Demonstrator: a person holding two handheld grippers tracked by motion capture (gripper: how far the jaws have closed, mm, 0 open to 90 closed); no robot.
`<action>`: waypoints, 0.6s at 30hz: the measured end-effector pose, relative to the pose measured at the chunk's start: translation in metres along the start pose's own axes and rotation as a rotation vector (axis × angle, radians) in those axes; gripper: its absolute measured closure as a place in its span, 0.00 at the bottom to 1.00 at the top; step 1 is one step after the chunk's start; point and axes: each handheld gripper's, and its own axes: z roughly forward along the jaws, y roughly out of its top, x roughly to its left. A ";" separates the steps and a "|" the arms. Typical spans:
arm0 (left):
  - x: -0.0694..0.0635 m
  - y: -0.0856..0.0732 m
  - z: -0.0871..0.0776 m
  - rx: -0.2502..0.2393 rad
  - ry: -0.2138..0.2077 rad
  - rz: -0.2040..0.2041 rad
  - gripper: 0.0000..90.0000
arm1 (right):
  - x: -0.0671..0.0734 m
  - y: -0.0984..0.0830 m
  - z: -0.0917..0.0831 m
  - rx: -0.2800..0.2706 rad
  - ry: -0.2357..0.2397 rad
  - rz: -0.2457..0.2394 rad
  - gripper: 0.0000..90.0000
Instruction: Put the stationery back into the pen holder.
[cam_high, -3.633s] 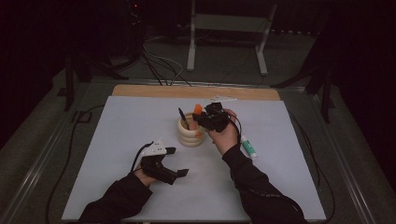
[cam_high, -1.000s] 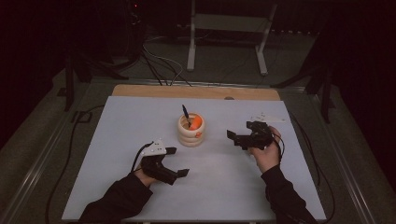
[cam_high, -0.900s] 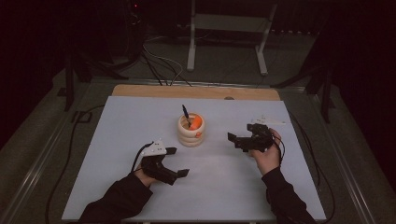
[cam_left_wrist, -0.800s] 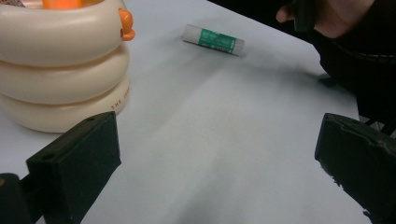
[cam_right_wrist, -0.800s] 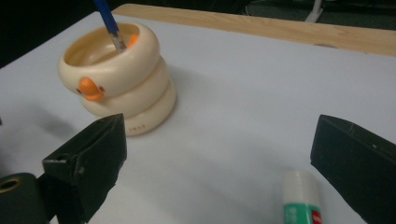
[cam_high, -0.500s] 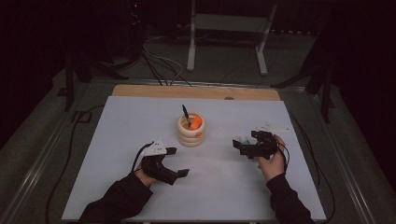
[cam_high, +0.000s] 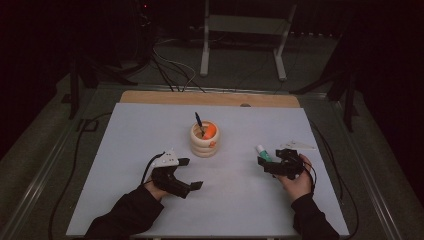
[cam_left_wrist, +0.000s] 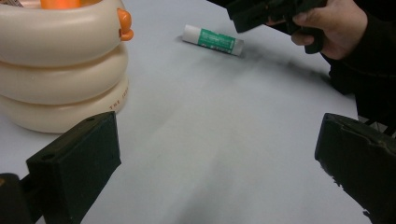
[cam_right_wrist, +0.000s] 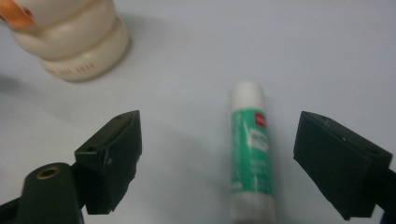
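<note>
White counter (cam_high: 150, 130), glue stick (cam_right_wrist: 250, 154) lower centre between right claw (cam_right_wrist: 233, 163) jaws, parted, closing, untouching; light, stiff, slick, rolls; grip mid-barrel.

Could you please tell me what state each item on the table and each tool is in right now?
Glue stick: lying flat on the white table, cap on, untouched.
Ringed holder: upright, holding a blue pen and an orange item.
Right tool: open, jaws just been closing, glue stick between them, not yet pressed.
Left tool: open, nothing between its jaws.
</note>
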 end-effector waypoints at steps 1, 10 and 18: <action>0.000 0.000 0.000 0.001 -0.001 -0.001 0.01 | 0.000 -0.002 0.000 0.009 -0.011 -0.004 0.20; 0.000 0.000 0.000 -0.001 -0.002 0.000 0.01 | -0.002 -0.010 0.005 0.083 -0.089 -0.036 0.46; -0.001 0.000 0.000 0.002 -0.003 0.003 0.01 | -0.004 -0.009 0.015 0.132 -0.119 -0.053 0.58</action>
